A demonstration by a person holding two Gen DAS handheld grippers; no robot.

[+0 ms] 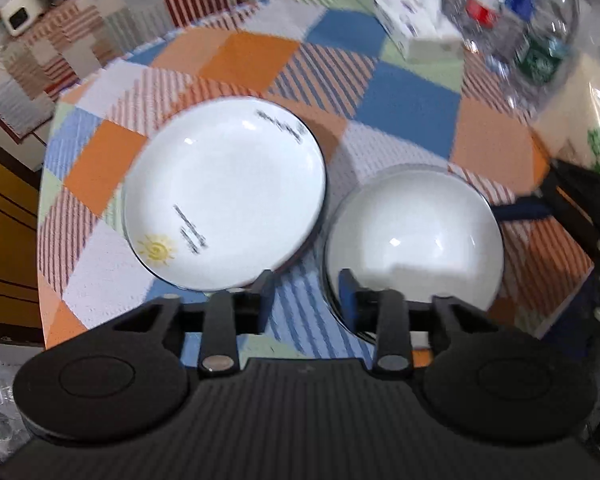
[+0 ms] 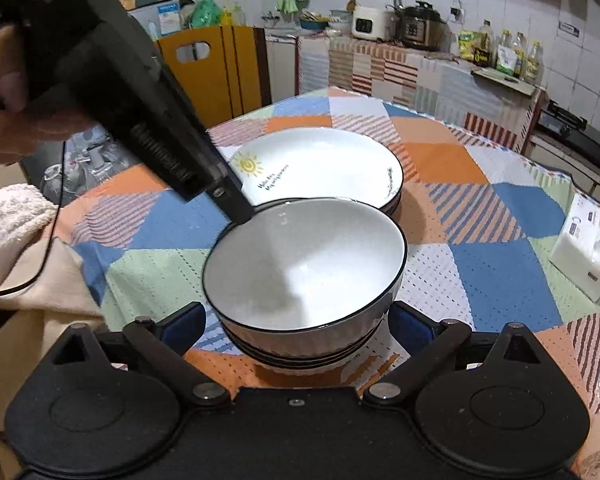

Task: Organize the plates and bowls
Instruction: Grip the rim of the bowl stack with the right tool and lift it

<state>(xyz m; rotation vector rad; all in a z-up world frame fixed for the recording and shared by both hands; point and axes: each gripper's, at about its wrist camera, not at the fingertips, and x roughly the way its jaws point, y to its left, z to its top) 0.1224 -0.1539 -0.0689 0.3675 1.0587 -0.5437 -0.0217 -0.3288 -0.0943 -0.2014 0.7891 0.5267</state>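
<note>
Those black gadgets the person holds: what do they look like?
Each is matte black plastic with a ribbed body, two round discs and hinged link bars with silver rivets. The left gripper and the right gripper both have blue fingertip pads. A thin black cable hangs nearby.

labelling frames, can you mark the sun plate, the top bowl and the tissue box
sun plate (image 1: 224, 196): left wrist view, middle of its white well
top bowl (image 2: 312, 264): right wrist view, inside of the bowl
tissue box (image 2: 580, 256): right wrist view, its white side
</note>
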